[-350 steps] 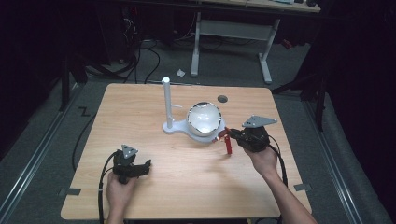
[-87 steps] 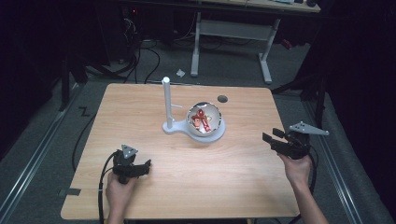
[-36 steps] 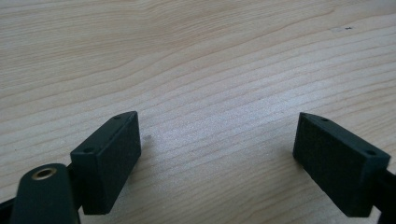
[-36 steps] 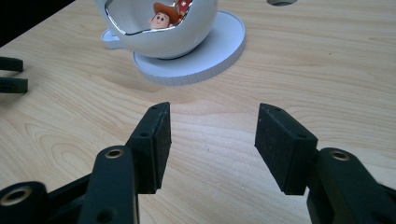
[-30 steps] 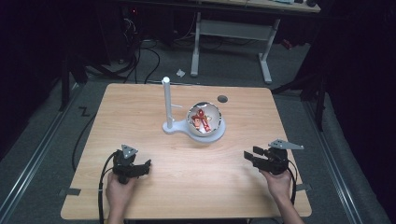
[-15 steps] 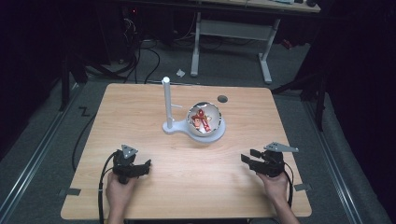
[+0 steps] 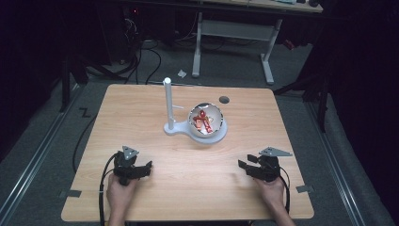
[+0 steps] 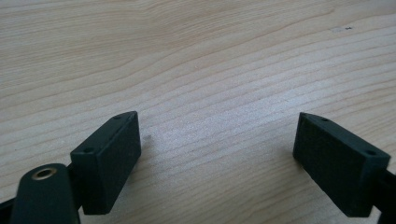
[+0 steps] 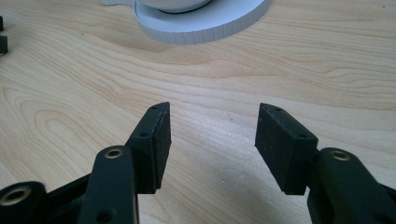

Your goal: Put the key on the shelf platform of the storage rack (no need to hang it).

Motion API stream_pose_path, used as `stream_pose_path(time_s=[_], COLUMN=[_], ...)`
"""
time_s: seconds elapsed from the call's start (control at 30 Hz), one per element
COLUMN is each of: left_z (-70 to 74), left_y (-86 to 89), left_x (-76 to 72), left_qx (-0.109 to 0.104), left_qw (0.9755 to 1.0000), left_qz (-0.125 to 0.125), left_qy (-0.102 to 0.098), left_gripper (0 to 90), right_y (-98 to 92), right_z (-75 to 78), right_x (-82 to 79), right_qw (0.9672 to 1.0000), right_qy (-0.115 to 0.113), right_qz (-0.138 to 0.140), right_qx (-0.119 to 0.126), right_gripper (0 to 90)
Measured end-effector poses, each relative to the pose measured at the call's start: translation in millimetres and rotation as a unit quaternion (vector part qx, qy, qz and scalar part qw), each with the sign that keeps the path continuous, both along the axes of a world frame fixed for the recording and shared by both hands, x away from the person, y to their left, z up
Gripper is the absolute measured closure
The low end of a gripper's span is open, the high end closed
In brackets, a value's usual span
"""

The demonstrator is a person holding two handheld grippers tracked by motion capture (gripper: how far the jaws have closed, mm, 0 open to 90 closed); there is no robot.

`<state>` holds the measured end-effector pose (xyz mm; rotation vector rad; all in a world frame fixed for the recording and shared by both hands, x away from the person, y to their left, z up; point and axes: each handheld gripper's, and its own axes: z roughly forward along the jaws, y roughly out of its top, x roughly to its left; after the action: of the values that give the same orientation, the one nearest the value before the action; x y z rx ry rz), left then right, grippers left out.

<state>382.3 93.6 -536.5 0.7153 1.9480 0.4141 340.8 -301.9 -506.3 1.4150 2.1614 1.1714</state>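
A shiny bowl [image 7: 211,126] sits on a white base [image 7: 217,136] with an upright white post [image 7: 167,101], past the middle of the wooden table [image 7: 155,197]. Red pieces [image 7: 203,121] lie inside the bowl. My left gripper [image 7: 148,166] rests near the front left, its jaws open over bare wood [image 8: 217,149] with nothing between them. Near the front right, my right gripper [image 7: 242,165] is low over the table. It is open and empty [image 9: 212,116], and it points at the white base [image 9: 205,23] farther off.
A small round hole [image 7: 224,100] lies in the tabletop behind the bowl. A grey desk frame [image 7: 235,33] and cables [image 7: 141,61] are on the floor beyond the table. The other gripper's tips [image 9: 2,39] show at the left edge of the right gripper view.
The right gripper held a red piece by the bowl, then drew back to the table's right edge. It has since come inward and down to the front right. Left gripper unmoved.
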Motion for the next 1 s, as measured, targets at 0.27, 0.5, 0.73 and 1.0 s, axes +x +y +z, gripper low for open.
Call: stream_pose_path(time_s=[0.27,0.5,0.73,1.0], left_z=[0.0,0.0,0.1,0.0], left_y=[0.0,-0.1,-0.1,0.0], left_x=[0.0,0.0,0.0,0.0], left_qx=[0.0,0.0,-0.001,0.0], left_qw=[1.0,1.0,1.0,1.0], left_qz=[0.0,0.0,0.001,0.0], left_qy=[0.0,0.0,0.0,0.0], left_gripper=[15.4,15.4,15.3,15.3], right_y=[5.3,9.0,12.0,18.6], right_z=[-6.2,-9.7,-12.3,-18.3], right_x=[0.1,0.3,0.5,2.2], right_qw=[0.9999,0.9998,0.9992,0.9977], right_qy=[0.004,0.004,-0.001,-0.004], right_qz=[0.001,0.002,0.0,0.003], right_qx=[-0.011,-0.021,-0.039,-0.068], right_gripper=[45.7,45.6,44.3,42.4])
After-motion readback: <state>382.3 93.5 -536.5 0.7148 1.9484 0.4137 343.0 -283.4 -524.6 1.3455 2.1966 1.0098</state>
